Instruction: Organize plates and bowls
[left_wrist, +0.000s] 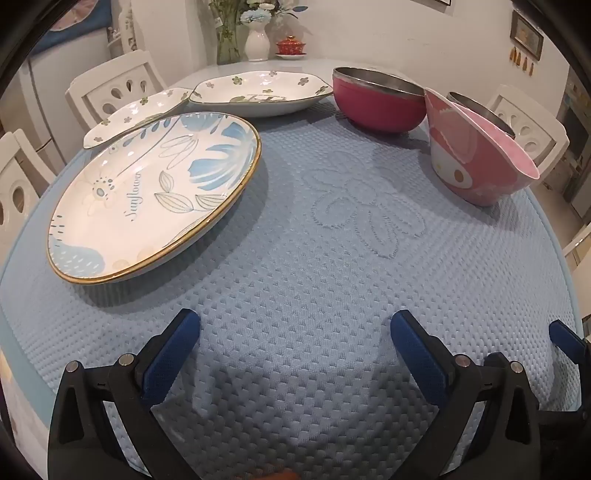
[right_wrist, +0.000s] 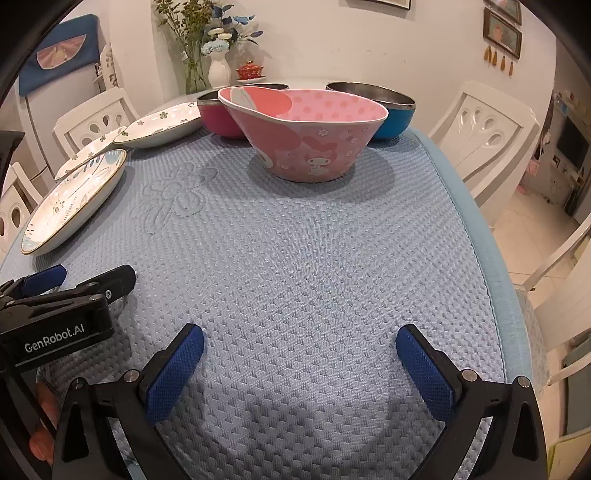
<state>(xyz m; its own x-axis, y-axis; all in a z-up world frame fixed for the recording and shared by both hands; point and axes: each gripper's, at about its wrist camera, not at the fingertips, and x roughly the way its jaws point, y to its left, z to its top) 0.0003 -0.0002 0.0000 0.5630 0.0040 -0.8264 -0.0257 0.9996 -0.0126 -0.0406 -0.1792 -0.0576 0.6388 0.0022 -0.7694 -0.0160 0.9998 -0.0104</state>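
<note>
A blue-leaf plate with a gold rim (left_wrist: 147, 195) (right_wrist: 70, 203) lies at the left on the blue mat (left_wrist: 314, 295). Behind it are two white plates with green flowers, a small one (left_wrist: 136, 114) (right_wrist: 88, 151) and a larger one (left_wrist: 258, 92) (right_wrist: 162, 123). A magenta steel bowl (left_wrist: 376, 99) (right_wrist: 216, 114), a pink cartoon bowl (left_wrist: 480, 155) (right_wrist: 306, 136) and a blue steel bowl (right_wrist: 384, 107) stand at the back right. My left gripper (left_wrist: 295, 325) (right_wrist: 85, 277) is open and empty over the near mat. My right gripper (right_wrist: 299, 339) is open and empty beside it.
White chairs (left_wrist: 110, 88) (right_wrist: 487, 136) surround the table. A white vase with flowers (left_wrist: 256, 42) and a red lidded cup (left_wrist: 290, 46) stand at the table's far end. The mat's right edge (right_wrist: 491, 266) drops to the floor.
</note>
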